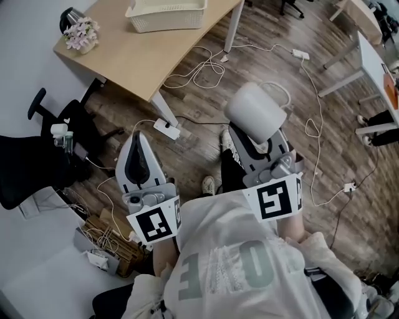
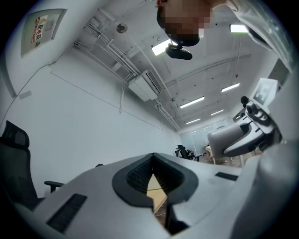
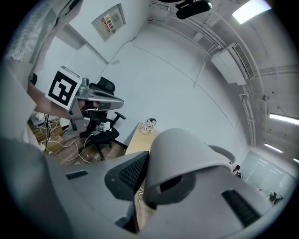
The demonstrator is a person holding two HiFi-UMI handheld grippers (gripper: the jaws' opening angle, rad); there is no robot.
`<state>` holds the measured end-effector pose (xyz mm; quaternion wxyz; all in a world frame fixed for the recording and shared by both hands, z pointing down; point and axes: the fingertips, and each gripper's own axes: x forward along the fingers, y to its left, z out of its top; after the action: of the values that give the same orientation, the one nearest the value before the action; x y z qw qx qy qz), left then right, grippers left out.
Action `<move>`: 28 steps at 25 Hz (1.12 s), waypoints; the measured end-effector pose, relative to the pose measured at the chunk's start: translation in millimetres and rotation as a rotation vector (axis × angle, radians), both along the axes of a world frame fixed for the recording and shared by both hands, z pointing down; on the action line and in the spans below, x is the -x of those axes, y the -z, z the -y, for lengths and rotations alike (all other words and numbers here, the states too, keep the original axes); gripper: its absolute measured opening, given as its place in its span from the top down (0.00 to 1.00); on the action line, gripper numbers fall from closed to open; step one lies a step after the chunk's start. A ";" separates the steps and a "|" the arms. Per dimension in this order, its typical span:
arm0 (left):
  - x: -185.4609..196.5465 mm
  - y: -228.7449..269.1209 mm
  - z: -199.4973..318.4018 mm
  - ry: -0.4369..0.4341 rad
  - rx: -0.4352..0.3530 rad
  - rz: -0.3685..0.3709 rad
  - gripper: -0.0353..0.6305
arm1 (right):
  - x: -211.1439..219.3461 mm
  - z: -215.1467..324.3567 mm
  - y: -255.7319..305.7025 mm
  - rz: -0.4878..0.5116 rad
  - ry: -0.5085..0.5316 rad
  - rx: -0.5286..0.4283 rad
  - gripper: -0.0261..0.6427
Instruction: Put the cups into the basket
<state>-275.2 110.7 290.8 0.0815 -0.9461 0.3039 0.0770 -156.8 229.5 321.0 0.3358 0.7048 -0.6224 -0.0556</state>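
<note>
A white cup (image 1: 255,111) with a handle is clamped by its wall in my right gripper (image 1: 257,138), held over the floor in front of the person. In the right gripper view the cup (image 3: 187,154) lies mouth toward the camera, one dark pad (image 3: 131,175) pressed on its wall. My left gripper (image 1: 138,148) hangs beside it at the left, jaws shut with nothing in them; its fingertips (image 2: 153,158) meet. The white mesh basket (image 1: 167,14) stands on the wooden table (image 1: 134,59) ahead, well beyond both grippers.
A pot of flowers (image 1: 81,34) sits at the table's left corner. A black office chair (image 1: 62,134) stands left of the left gripper. White cables (image 1: 199,68) and a power strip (image 1: 167,129) lie on the wood floor. Another desk (image 1: 374,56) is at the right.
</note>
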 end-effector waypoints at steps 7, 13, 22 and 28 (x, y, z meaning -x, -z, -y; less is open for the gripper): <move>-78.6 -2.1 27.4 0.007 -0.046 0.049 0.93 | -70.0 38.0 -7.9 0.024 0.034 -0.006 0.91; -161.2 9.8 53.0 0.019 -0.040 0.061 0.93 | -139.6 79.6 -0.4 0.017 0.091 -0.006 0.91; -267.3 16.1 90.5 0.039 -0.023 0.090 0.93 | -232.1 132.5 1.7 0.021 0.177 0.009 0.91; -320.4 5.4 95.9 0.028 -0.017 0.121 0.93 | -263.3 149.9 -7.3 0.025 0.242 0.028 0.91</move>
<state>45.2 14.8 285.4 0.1088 -0.9440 0.3109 0.0212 106.5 79.6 328.3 0.3287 0.6206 -0.7076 -0.0783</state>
